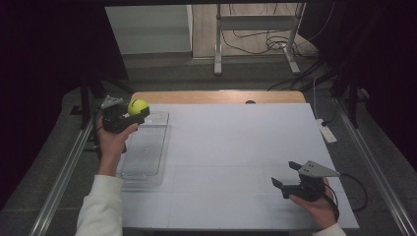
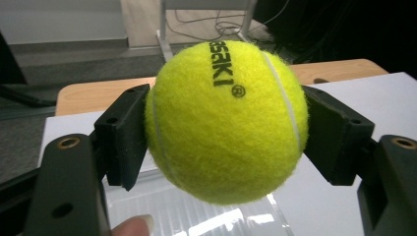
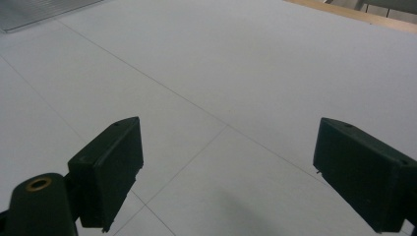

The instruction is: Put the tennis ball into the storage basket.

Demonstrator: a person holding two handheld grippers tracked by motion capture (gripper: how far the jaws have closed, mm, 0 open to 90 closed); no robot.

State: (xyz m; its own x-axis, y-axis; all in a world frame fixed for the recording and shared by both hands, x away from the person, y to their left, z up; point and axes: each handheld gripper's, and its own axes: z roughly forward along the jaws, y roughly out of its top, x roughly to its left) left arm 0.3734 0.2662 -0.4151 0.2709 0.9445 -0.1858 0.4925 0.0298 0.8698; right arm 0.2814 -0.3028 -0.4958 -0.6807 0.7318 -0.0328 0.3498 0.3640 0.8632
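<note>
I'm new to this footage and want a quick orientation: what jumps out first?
A bright yellow tennis ball is clamped in the left claw, raised over the far end of a clear plastic tray at the table's left edge. The right claw stands open, with nothing in it, over the white table at near right.

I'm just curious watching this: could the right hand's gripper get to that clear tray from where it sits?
Probably yes. The right gripper rests open near the table's right front corner, and the white tabletop between it and the clear tray looks bare. The left gripper, holding the tennis ball, hangs over the tray's far end.
</note>
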